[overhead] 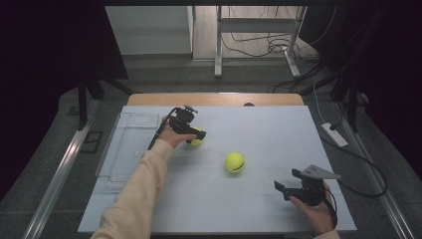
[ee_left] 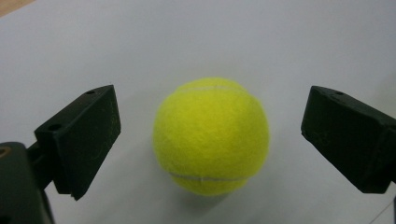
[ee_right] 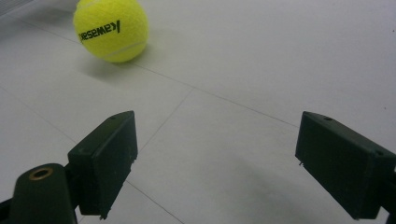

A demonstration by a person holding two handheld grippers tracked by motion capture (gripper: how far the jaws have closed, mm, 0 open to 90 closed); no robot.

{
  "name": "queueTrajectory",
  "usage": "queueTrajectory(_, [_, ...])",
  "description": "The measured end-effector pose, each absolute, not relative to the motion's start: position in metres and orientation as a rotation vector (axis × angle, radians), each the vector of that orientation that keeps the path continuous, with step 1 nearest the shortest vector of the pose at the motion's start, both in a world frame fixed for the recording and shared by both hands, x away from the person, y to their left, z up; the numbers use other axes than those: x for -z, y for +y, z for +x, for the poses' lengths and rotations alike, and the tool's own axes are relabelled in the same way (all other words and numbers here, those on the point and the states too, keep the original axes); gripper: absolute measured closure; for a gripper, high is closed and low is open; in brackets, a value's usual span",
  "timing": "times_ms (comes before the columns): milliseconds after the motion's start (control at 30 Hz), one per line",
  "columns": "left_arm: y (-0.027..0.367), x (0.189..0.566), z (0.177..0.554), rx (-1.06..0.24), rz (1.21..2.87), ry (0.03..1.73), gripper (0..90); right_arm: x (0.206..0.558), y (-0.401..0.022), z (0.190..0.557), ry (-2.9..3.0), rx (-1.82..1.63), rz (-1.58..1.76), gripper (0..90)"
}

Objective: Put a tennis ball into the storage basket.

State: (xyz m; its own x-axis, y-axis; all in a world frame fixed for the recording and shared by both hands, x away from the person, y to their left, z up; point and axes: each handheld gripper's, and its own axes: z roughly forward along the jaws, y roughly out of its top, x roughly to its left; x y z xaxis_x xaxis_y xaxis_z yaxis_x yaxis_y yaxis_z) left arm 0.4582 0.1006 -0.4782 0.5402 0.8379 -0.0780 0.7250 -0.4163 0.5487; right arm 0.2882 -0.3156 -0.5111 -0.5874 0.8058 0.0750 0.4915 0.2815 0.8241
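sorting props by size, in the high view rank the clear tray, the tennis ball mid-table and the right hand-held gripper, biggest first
1. clear tray, by far the largest, at the table's left edge.
2. right hand-held gripper, nearer the camera, which may flatter it.
3. tennis ball mid-table, the smallest.

In the high view, the far ball (overhead: 197, 137) is partly hidden by the left gripper (overhead: 197, 135). The near ball (ee_right: 111, 29) is cut off by the right gripper view's top edge.
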Motion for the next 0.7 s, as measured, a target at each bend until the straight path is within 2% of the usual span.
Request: queueTrajectory(700, [0.089, 0.496, 0.464, -0.222, 2.306, 1.279, 9.0, 0.512, -0.316, 0.288, 2.203, -1.212, 1.171, 12.8])
